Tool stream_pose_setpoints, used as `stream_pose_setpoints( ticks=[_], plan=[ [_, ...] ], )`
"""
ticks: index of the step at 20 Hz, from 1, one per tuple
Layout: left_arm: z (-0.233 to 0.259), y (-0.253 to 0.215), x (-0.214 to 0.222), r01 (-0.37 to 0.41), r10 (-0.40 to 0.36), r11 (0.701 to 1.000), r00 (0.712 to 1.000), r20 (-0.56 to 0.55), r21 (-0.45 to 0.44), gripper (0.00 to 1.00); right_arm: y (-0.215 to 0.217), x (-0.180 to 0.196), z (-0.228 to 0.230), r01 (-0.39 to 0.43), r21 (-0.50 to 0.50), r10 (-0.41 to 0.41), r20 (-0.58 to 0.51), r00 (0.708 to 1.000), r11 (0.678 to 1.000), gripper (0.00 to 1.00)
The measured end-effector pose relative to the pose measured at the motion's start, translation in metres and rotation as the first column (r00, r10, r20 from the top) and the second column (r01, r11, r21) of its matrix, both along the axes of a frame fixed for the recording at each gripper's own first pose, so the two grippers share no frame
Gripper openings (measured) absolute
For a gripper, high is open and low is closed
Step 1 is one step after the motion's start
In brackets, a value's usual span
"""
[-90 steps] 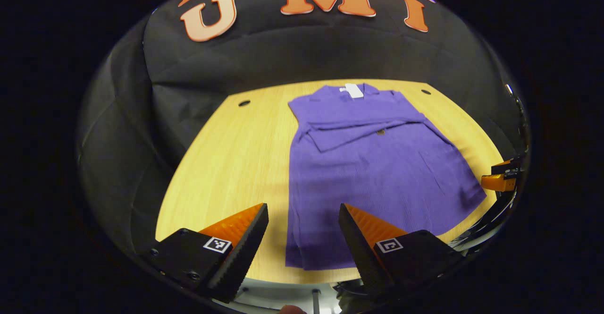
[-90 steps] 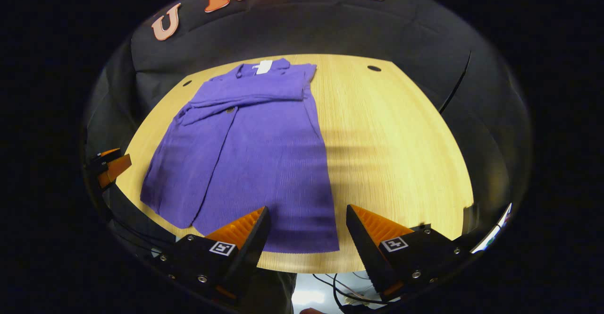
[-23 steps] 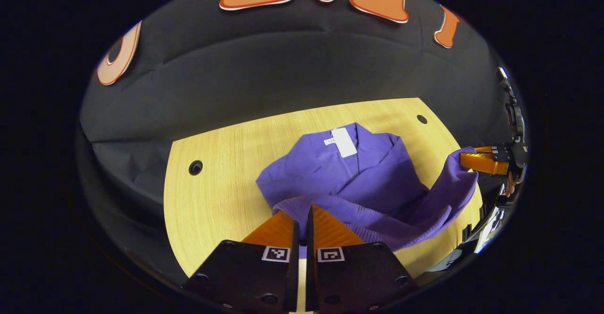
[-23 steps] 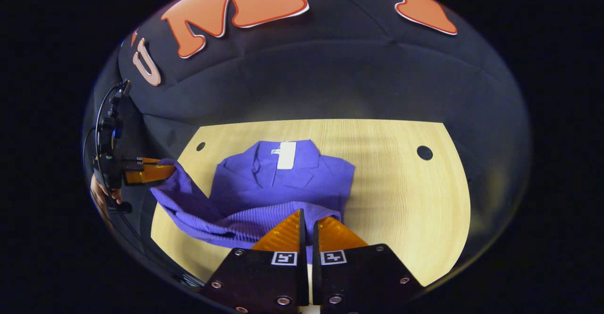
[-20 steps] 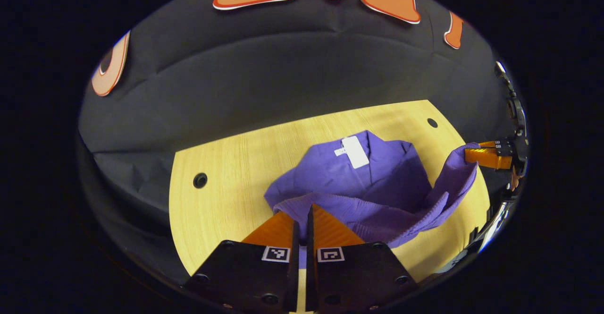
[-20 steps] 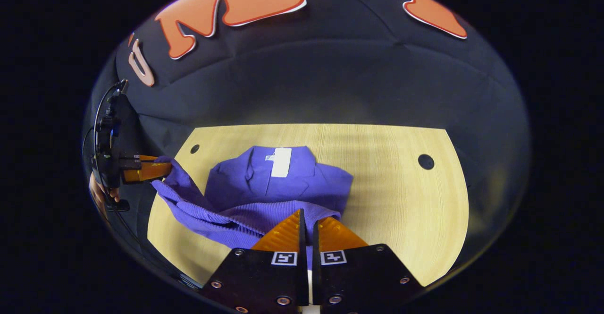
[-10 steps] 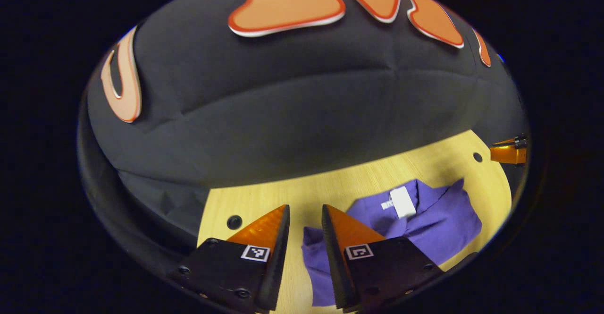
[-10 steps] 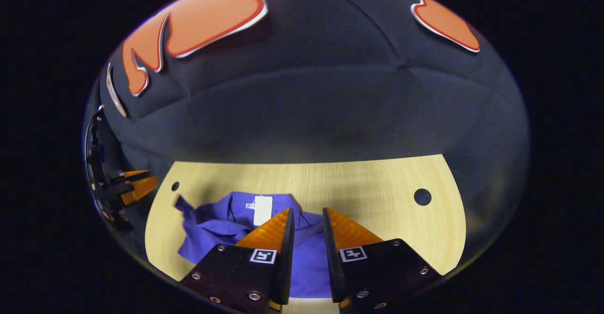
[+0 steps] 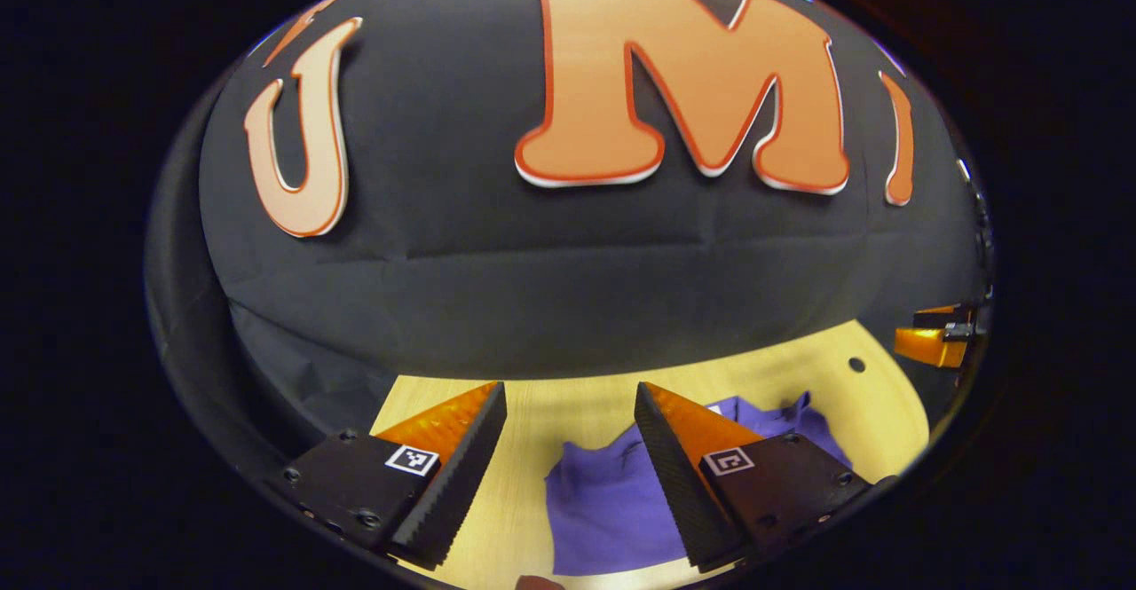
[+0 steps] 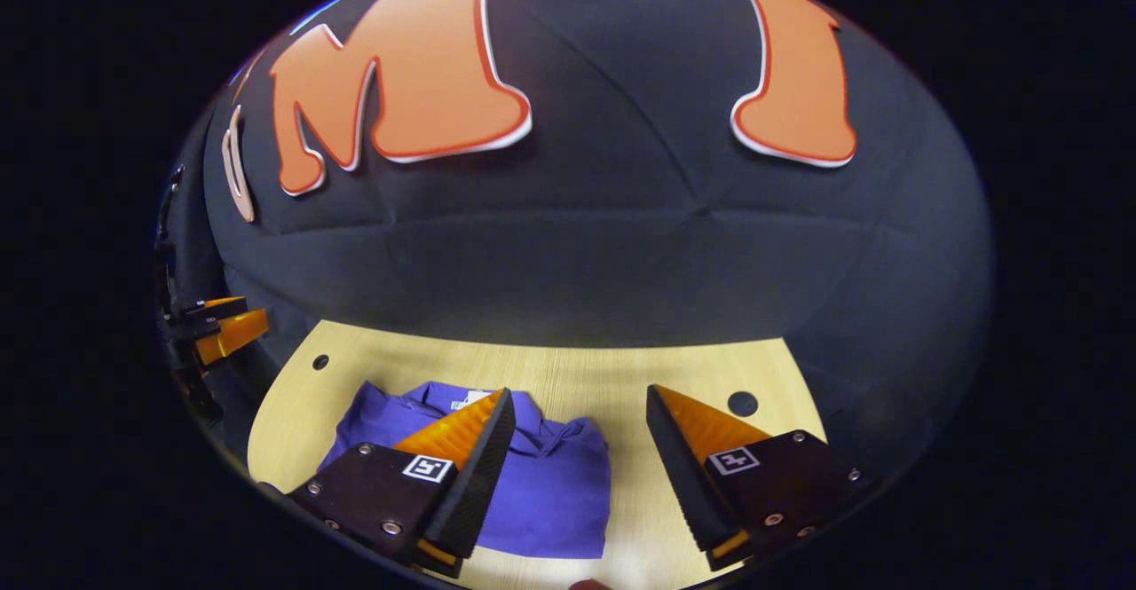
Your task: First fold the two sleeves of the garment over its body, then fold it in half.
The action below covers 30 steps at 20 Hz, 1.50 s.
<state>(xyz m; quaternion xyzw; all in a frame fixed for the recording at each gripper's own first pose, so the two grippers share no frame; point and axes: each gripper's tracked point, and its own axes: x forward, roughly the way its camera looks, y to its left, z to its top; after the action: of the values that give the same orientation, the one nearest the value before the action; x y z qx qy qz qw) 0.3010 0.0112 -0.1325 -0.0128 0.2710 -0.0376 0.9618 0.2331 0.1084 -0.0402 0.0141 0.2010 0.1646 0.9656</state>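
The purple garment [image 10: 550, 483] lies folded into a compact, roughly square bundle on the wooden table [image 10: 621, 377], collar end toward the black booth wall [image 10: 568, 253], which rises just behind the table's far edge. The left gripper [image 9: 568, 413] and the right gripper [image 10: 577, 417] hang above it, each with its fingers spread wide, grasping nothing.
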Motion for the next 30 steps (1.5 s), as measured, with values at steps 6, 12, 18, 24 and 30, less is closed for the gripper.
stream_pose_setpoints(
  ticks=[6, 12, 18, 24, 30],
  plan=[
    [0.071, -0.015, -0.05, 0.032, -0.027, 0.999, 0.988, 0.153, -0.032, 0.96, -0.009, -0.049, 0.062, -0.005, 0.033, 0.0, 0.17, 0.985, 0.999, 0.95],
    [0.125, -0.023, -0.103, 0.031, -0.01, 0.997, 0.955, 0.297, -0.064, 0.96, -0.021, -0.096, 0.099, 0.007, 0.061, -0.024, 0.291, 0.956, 0.998, 0.95],
    [0.115, -0.048, -0.153, 0.056, -0.022, 0.994, 0.945, 0.325, -0.098, 0.96, -0.01, -0.144, 0.082, -0.018, 0.026, 0.008, 0.345, 0.939, 0.999, 0.95],
    [0.141, -0.044, -0.181, 0.022, 0.033, 0.992, 0.907, 0.419, -0.126, 0.97, -0.008, -0.176, 0.099, -0.015, 0.004, 0.012, 0.429, 0.903, 1.0, 0.95],
    [0.135, -0.044, -0.203, -0.002, 0.059, 0.99, 0.911, 0.409, -0.138, 0.96, -0.005, -0.2, 0.104, -0.008, 0.028, -0.006, 0.479, 0.878, 1.0, 0.95]
  ],
)
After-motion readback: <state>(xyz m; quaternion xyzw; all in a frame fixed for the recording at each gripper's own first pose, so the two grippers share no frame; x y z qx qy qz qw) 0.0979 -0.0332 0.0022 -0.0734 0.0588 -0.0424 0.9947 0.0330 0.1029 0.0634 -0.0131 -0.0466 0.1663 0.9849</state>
